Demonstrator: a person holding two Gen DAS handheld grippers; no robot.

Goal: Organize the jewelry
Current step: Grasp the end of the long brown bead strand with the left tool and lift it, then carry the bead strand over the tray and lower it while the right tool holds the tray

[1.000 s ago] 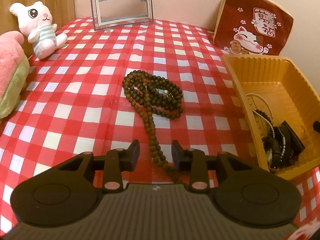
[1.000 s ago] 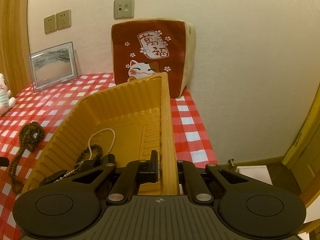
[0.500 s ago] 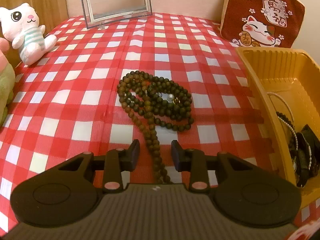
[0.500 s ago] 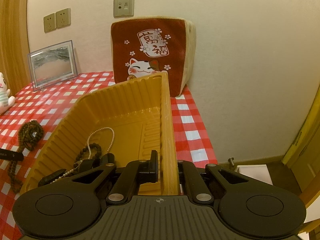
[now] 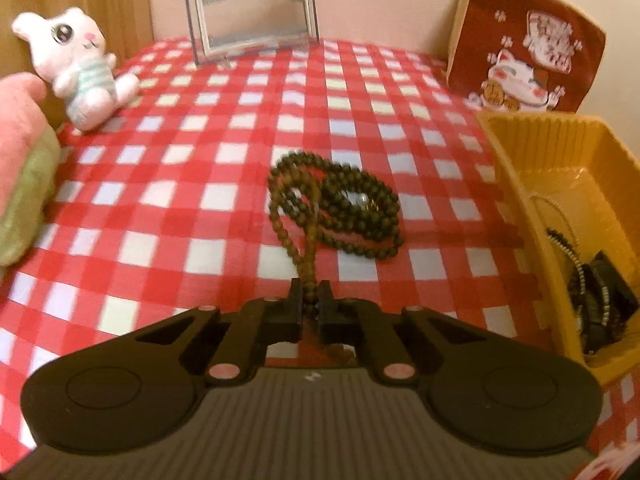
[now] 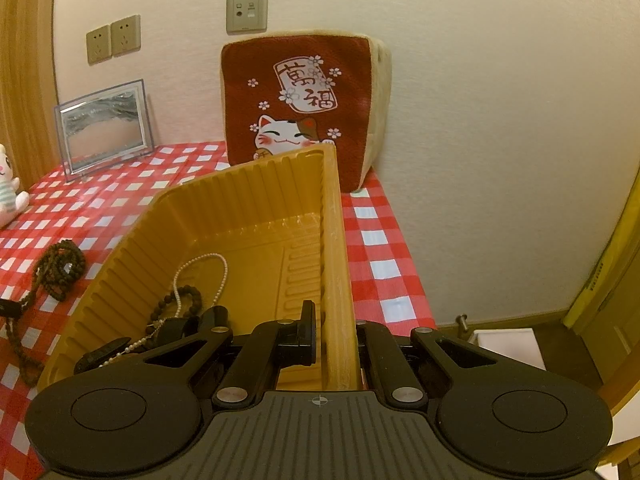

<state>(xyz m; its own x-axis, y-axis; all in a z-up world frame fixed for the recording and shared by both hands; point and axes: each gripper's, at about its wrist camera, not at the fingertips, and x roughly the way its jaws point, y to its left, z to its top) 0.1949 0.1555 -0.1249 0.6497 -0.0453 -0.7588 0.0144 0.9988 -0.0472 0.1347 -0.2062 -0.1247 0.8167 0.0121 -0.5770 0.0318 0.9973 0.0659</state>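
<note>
Done so far: I see several pieces already in the bin (image 6: pixel 256 216): a pearl strand (image 6: pixel 200 276), a short dark bead strand (image 6: pixel 176 304) and some black items at its near end that I cannot make out well.
Left to do: I judge the long bead necklace (image 5: pixel 340 212) is the last loose piece on the tabletop (image 5: pixel 168 208); it has yet to go into the bin.
Necklace: most of it lies coiled mid-tabletop, to the left of the bin and apart from it, with one tail running toward me.
Left gripper (image 5: pixel 310 294): my fingers have just been closing and now pinch that tail; the strand looks drawn taut from the coil into them.
Right gripper (image 6: pixel 334 334): my fingers clamp the bin's right-hand wall near its near corner, one inside and one outside, steadying it.
Step in hand: I would say the pick is made and the carry to the bin comes next.
Edges: the bin's ribbed left wall stands between necklace and bin floor, so the strand must clear that rim; the trailing coil could catch on it.
Open room: bare cloth all round the coil; a plush rabbit (image 5: pixel 80 68), a frame (image 5: pixel 250 6) and a cat cushion (image 5: pixel 524 44) sit well back at the wall.
Tabletop edge: it drops off just right of the bin, close to my right hand.
</note>
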